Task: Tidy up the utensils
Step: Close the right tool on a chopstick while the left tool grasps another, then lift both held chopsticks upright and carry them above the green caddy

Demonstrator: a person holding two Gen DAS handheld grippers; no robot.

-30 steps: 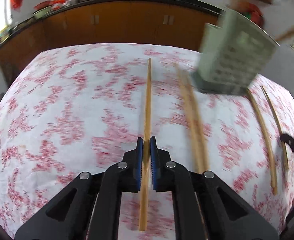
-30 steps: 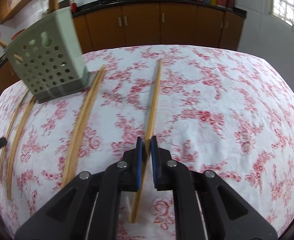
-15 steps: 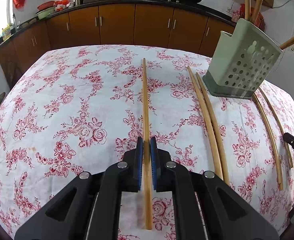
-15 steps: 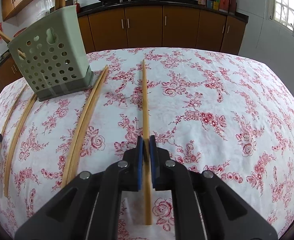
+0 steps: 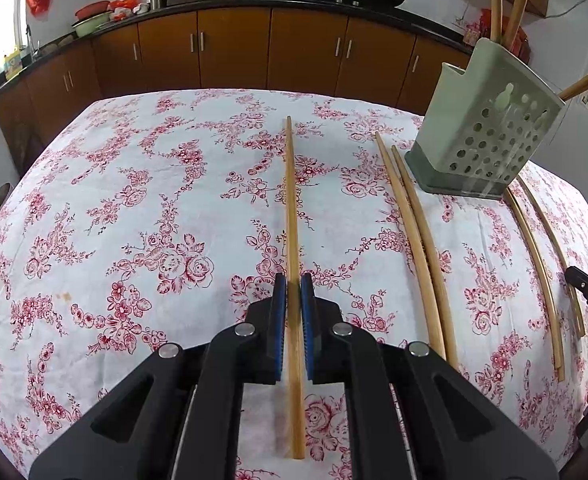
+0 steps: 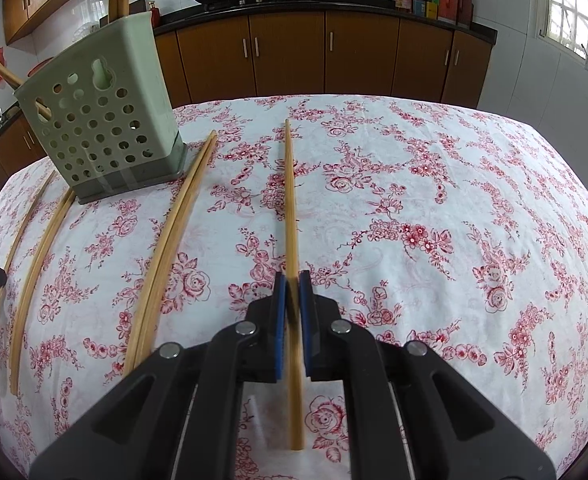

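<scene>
Chopstick pinched in your left gripper; right gripper pinches another chopstick; utensil holder sits ahead-left of it.

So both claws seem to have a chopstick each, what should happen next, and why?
Probably lift and carry them toward the green holder. The left claw is closed on a chopstick, and the right claw on another chopstick; the holder already has some inside.
</scene>
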